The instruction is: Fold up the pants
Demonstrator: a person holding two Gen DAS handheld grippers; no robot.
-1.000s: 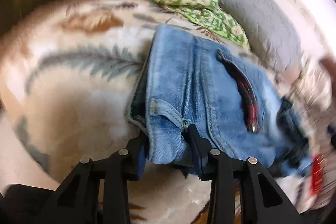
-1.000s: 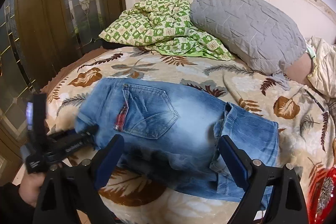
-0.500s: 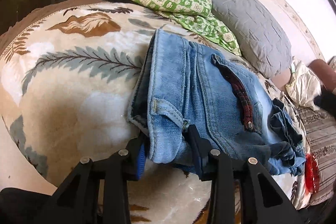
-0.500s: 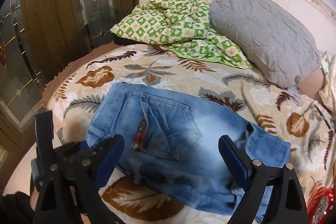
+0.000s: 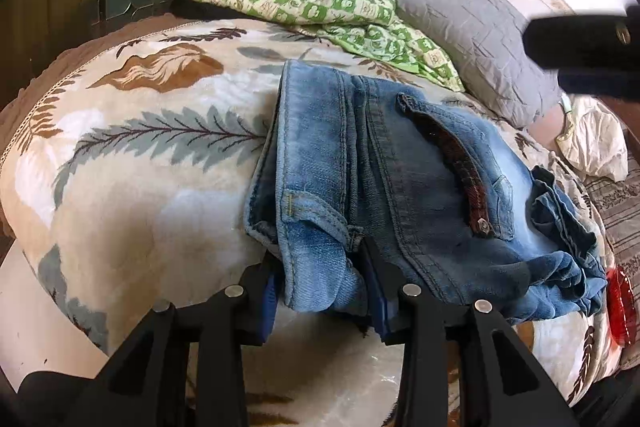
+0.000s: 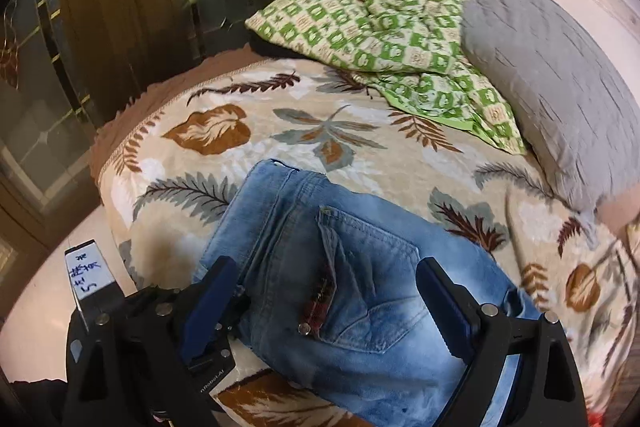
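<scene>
Light blue jeans lie folded on the leaf-patterned bed cover, back pocket with red plaid trim facing up. My left gripper is shut on the jeans' waistband corner at the near edge of the bed. In the right wrist view the jeans lie below my right gripper, which is open and empty, hovering over the back pocket. The left gripper's body shows at the lower left there, at the jeans' waist end.
A green checked blanket and a grey pillow lie at the head of the bed. A dark wooden door with glass panels stands at left. A red object sits at the bed's right edge.
My right gripper has moved left and closer over the jeans' back pocket, staying open. My left gripper keeps its hold on the waistband and has barely moved.
</scene>
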